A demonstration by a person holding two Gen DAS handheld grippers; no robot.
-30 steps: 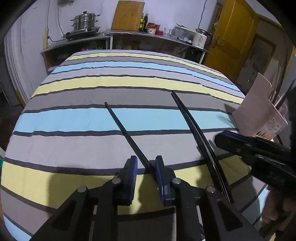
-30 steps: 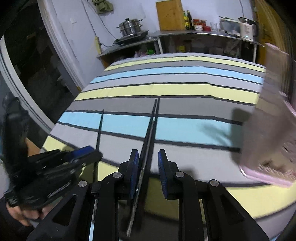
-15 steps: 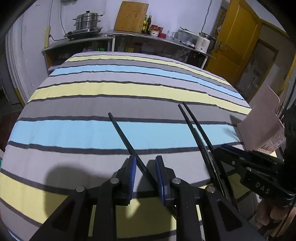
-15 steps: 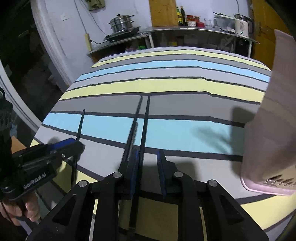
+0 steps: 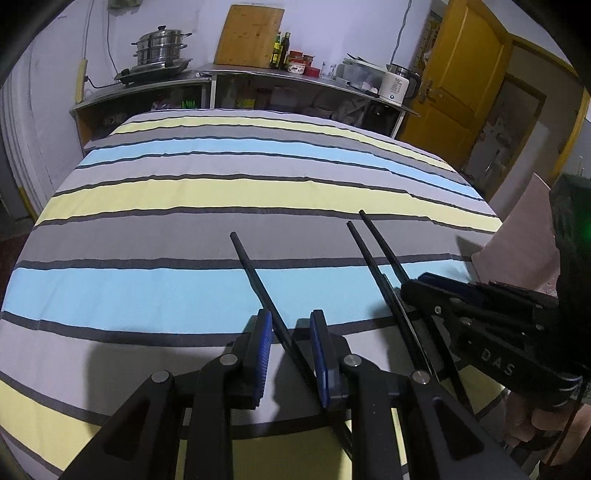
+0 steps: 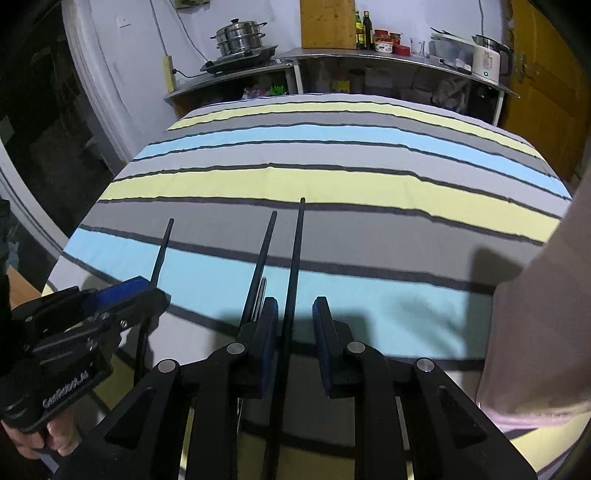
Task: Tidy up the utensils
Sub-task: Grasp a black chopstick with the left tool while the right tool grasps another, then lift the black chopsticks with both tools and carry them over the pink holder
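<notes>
My left gripper [image 5: 291,317] is shut on a black chopstick [image 5: 255,273]. It crosses slantwise from the left pad's tip to the right pad's root and pokes forward over the striped cloth [image 5: 184,192]. The right wrist view shows that left gripper [image 6: 147,291] at the left, with the chopstick [image 6: 162,251] sticking out of it. My right gripper [image 6: 295,306] stands open over two more black chopsticks. One chopstick [image 6: 293,258] runs between the jaws beside the left pad; the other chopstick [image 6: 264,251] passes outside the left finger. A pink utensil holder [image 6: 546,314] stands at the right.
The pink holder [image 5: 524,236] sits near the table's right edge, just beyond the right gripper [image 5: 417,286]. A counter behind the table carries a steamer pot [image 5: 160,46], a wooden board [image 5: 249,35] and a white kettle [image 5: 397,86]. A yellow door [image 5: 465,62] is at the back right.
The left gripper has carried its chopstick forward over the cloth. The right jaws have narrowed a little. The pair under them has split: one stick now lies outside the left finger.
</notes>
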